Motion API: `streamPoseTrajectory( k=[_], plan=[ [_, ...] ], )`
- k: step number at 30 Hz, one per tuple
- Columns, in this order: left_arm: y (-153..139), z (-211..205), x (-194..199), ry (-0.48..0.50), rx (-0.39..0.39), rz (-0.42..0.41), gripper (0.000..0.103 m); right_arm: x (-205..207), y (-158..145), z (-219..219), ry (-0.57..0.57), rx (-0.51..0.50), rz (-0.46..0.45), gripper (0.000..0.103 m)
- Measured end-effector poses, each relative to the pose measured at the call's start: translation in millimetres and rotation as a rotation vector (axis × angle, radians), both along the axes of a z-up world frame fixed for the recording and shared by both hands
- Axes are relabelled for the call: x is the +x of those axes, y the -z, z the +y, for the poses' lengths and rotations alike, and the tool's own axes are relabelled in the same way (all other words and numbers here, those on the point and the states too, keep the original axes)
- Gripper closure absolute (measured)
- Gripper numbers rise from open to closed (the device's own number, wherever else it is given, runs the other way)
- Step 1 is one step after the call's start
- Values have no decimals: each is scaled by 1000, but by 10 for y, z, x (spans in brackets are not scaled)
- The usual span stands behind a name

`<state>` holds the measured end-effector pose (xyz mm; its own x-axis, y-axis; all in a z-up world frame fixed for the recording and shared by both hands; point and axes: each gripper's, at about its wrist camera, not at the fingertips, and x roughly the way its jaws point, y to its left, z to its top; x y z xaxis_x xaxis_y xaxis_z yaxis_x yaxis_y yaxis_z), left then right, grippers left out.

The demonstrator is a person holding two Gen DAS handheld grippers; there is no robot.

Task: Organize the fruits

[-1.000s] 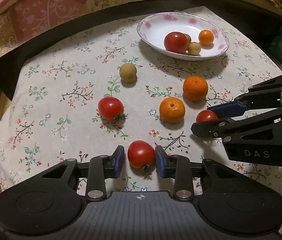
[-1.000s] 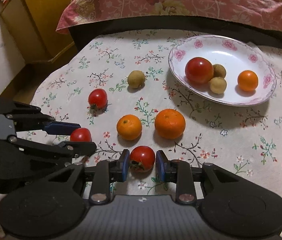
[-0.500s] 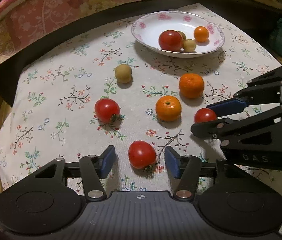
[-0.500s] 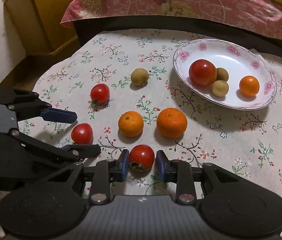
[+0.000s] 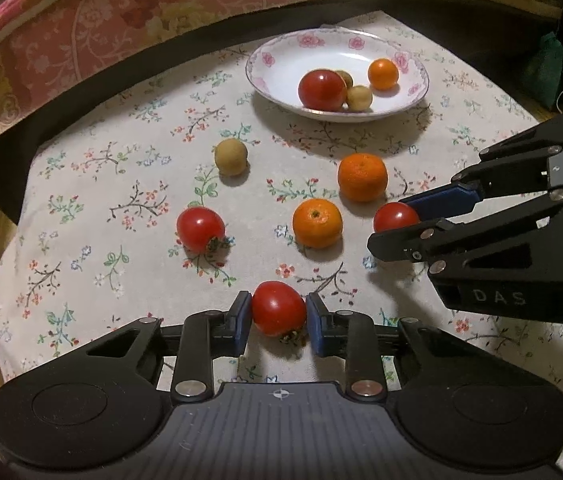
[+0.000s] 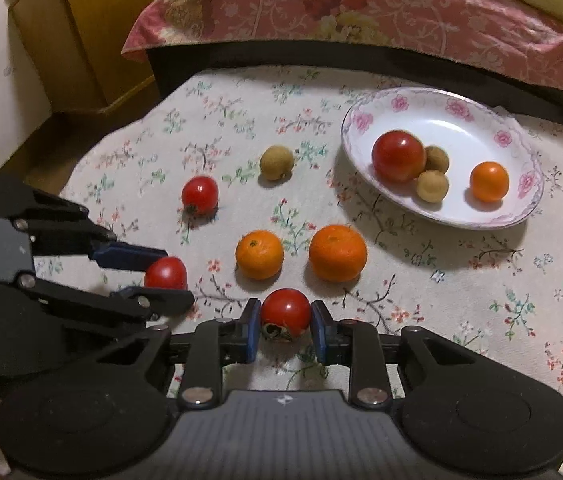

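Table (image 6: 461, 312) covered by a pale cloth printed with small flower sprigs. Landmark: white plate with pink floral rim (image 6: 365, 120), standing on the cloth toward the far right. Loose on the cloth, placed relative to the plate: one longan (image 6: 276, 162) to its left, near; one large mandarin (image 6: 337, 253) just in front of it; one smaller mandarin (image 6: 259, 254) in front and further left, beside the large one; one small tomato (image 6: 200, 195) well to the left, beyond the longan; two more tomatoes, one well in front (image 6: 285, 314), one far front-left (image 6: 166, 273).
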<state>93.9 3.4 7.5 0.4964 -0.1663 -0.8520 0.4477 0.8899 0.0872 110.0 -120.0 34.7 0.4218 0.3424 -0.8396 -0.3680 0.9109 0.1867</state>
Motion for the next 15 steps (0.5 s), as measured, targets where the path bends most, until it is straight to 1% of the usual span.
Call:
streamPoseTrajectory(
  k=[15],
  plan=[
    [-152, -114, 90, -3, -33, -43, 66, 0, -86, -106, 34, 14, -6, 76]
  ],
)
